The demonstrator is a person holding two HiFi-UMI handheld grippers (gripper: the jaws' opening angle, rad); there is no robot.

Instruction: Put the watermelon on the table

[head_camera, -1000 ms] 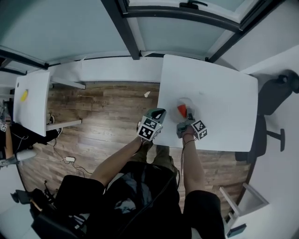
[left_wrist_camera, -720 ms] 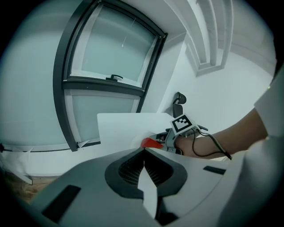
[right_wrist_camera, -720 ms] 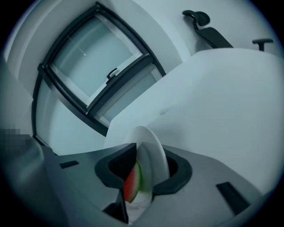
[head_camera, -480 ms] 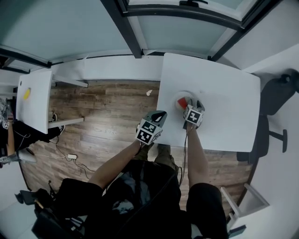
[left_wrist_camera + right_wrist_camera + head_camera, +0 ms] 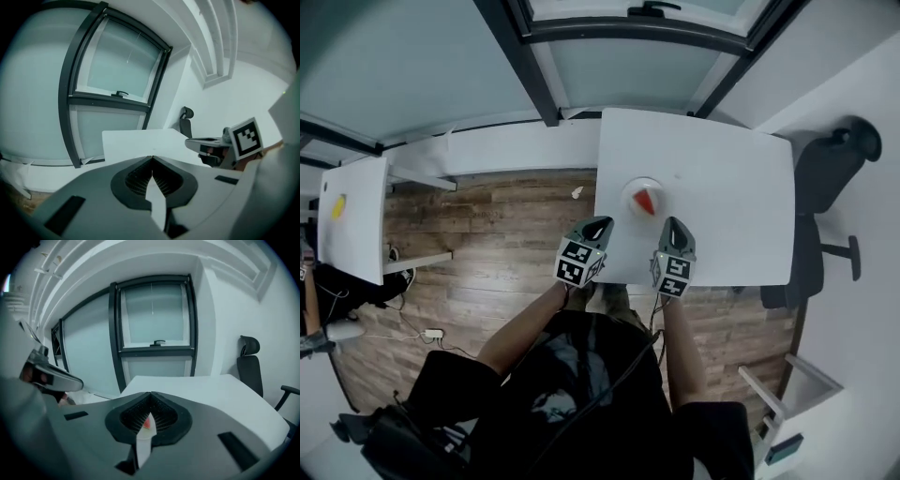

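Note:
A red watermelon slice [image 5: 646,201] lies on a small round white plate [image 5: 636,187] on the white table [image 5: 727,202], near its left side. My left gripper [image 5: 602,223] is shut and empty, just off the table's near left edge. Shut and empty too, my right gripper [image 5: 673,223] hovers over the table's near edge, below and right of the plate. In the left gripper view the jaws [image 5: 152,158] meet with nothing between them. In the right gripper view the jaws [image 5: 151,394] are closed, and a bit of the red slice [image 5: 146,423] shows through the gap behind them.
A black office chair [image 5: 825,178] stands to the right of the table. Dark-framed windows [image 5: 581,56] run along the far wall. Wooden floor [image 5: 487,234] lies to the left, with a second white table [image 5: 356,234] bearing a yellow object [image 5: 337,206].
My right gripper was at the watermelon on the plate; it has let go, rolled and pulled back up toward the table's near edge. The slice stays on the plate. The left gripper rose slightly.

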